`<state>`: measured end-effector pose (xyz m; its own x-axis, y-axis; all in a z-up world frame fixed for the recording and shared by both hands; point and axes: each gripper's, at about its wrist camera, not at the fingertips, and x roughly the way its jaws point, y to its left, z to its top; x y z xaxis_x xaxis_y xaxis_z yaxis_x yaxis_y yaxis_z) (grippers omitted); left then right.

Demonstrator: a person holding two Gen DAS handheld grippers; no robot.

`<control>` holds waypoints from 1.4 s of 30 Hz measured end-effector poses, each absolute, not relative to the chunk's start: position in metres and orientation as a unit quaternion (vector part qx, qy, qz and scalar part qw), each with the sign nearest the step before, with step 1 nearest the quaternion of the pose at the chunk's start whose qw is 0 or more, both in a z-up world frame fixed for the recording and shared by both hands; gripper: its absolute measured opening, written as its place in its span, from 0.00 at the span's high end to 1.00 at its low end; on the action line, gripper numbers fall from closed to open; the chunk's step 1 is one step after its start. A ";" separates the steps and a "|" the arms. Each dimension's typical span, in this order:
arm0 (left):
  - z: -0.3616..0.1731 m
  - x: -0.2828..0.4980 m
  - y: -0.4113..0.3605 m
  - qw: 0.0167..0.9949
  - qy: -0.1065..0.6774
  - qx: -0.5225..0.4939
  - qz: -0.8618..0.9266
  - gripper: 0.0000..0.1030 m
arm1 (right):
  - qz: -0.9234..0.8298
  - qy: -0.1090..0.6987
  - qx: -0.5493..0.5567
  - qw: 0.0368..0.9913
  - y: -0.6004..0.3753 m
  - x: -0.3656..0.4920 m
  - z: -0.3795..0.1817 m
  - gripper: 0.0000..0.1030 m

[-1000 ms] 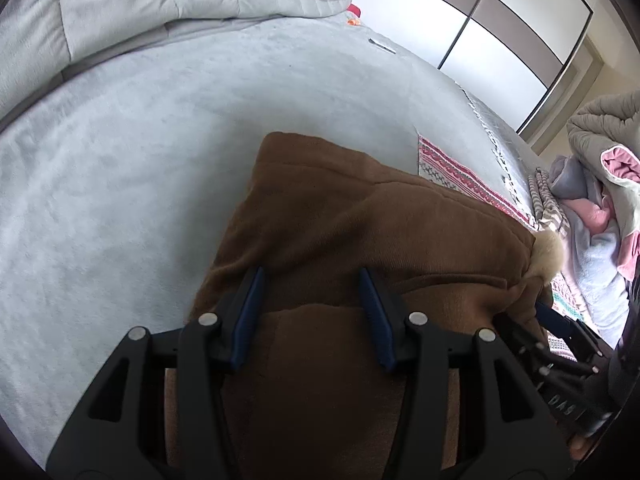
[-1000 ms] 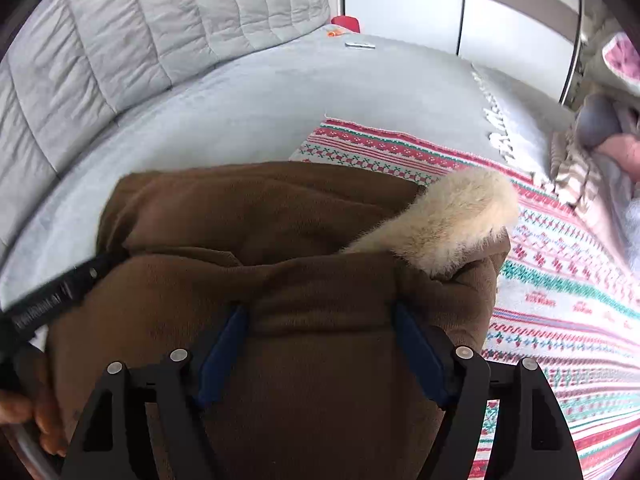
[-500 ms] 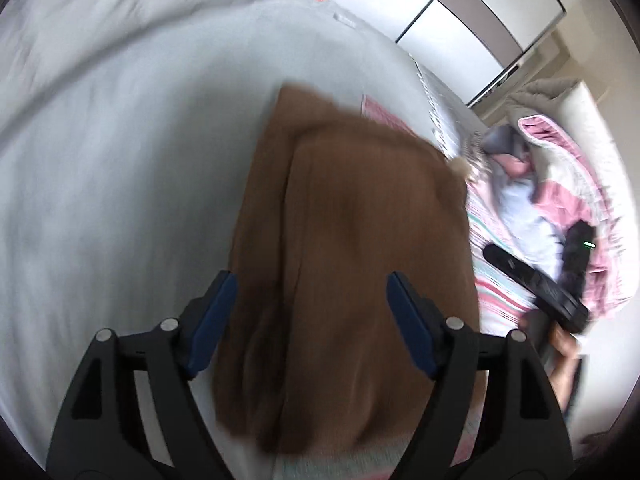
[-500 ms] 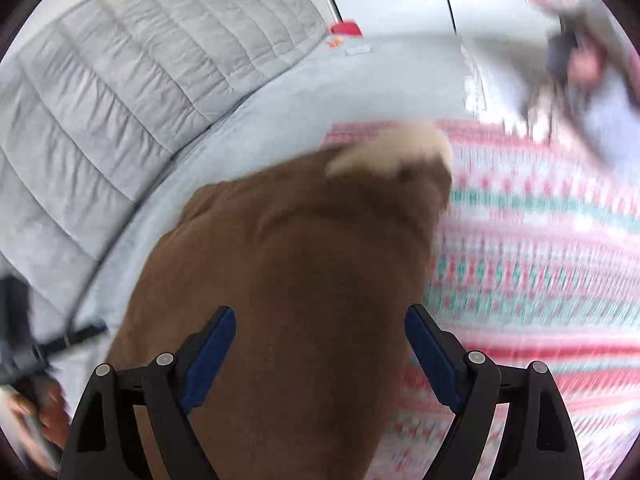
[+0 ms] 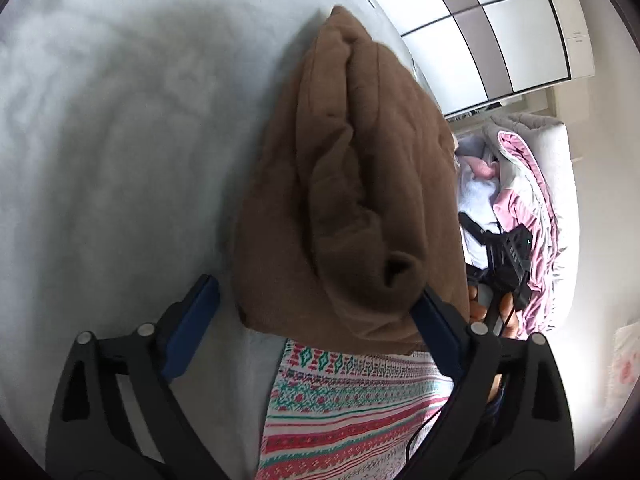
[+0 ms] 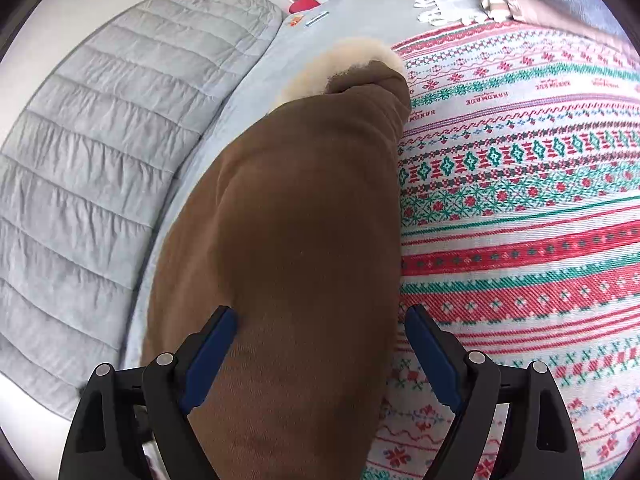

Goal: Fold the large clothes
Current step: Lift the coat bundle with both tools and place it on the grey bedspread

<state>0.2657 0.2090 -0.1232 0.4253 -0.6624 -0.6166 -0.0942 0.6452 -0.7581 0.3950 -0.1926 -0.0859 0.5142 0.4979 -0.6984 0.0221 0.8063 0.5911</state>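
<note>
A brown fleece garment (image 5: 352,184) with cream fur trim (image 6: 348,64) lies folded into a thick bundle on the grey bed (image 5: 120,140), partly over a red, green and white patterned blanket (image 6: 520,208). My left gripper (image 5: 316,320) is open, its blue pads wide apart above the bundle's near end. My right gripper (image 6: 320,344) is open too, its jaws spread above the garment (image 6: 300,240). Neither holds cloth. The right gripper's body and the hand on it (image 5: 504,264) show in the left wrist view.
A quilted grey headboard cushion (image 6: 100,160) runs along the left. A heap of pink, white and grey clothes (image 5: 516,184) lies at the right. White wardrobe doors (image 5: 480,20) stand behind. The patterned blanket (image 5: 352,412) reaches under my left gripper.
Both grippers let go of the brown garment, opened wide and pulled back and up. The garment now lies folded on the bed.
</note>
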 end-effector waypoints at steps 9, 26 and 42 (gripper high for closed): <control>-0.122 0.277 0.190 0.779 0.490 -0.331 -0.209 0.01 | 0.148 0.461 0.368 0.794 -0.217 0.433 -0.106 0.15; -0.091 0.271 0.181 0.847 0.407 -0.290 -0.180 0.63 | 0.132 0.458 0.268 0.837 -0.180 0.465 -0.082 0.52; 0.003 0.283 0.234 0.908 0.297 -0.242 -0.173 0.66 | 0.120 0.346 0.114 0.924 -0.079 0.446 0.026 0.65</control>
<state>0.2833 0.2341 0.0034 0.7642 -0.4574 -0.4547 0.1703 0.8231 -0.5418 0.4465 -0.0790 0.0255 0.7321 0.3006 -0.6113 -0.1431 0.9452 0.2935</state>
